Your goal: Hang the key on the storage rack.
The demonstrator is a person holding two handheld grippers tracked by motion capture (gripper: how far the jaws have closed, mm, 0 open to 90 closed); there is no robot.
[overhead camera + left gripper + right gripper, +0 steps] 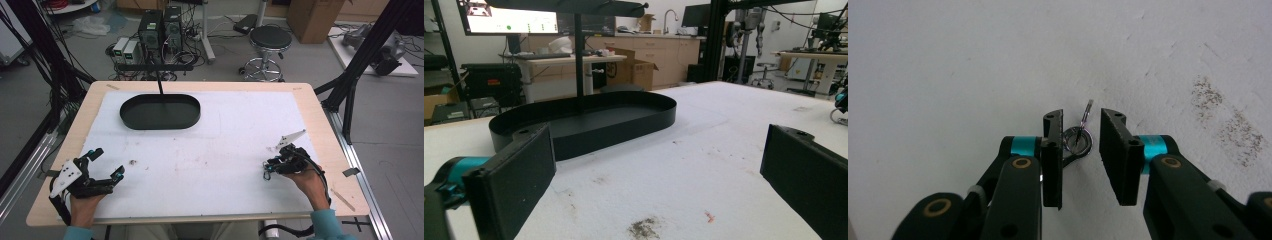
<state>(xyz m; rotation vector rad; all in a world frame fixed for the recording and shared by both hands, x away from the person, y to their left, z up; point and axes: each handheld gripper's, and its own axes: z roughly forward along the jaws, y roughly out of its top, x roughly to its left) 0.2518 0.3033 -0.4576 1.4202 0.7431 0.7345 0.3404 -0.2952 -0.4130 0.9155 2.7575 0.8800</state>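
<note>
Right gripper (1081, 137), jaws narrowed but w/ a gap, straddles small silver metal rings (1079, 137) at near right, not clamped; far black oval tray (160, 111) still empty.

Blk jaws w/ teal bands, silver key ring (1079, 136), blk tray (160, 111), stained white mat (225, 145).

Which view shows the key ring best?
The right gripper view: the key ring lies close up on the white sheet, between the right gripper's jaws. In the high view that gripper covers the spot. The left gripper view looks toward the tray.
</note>
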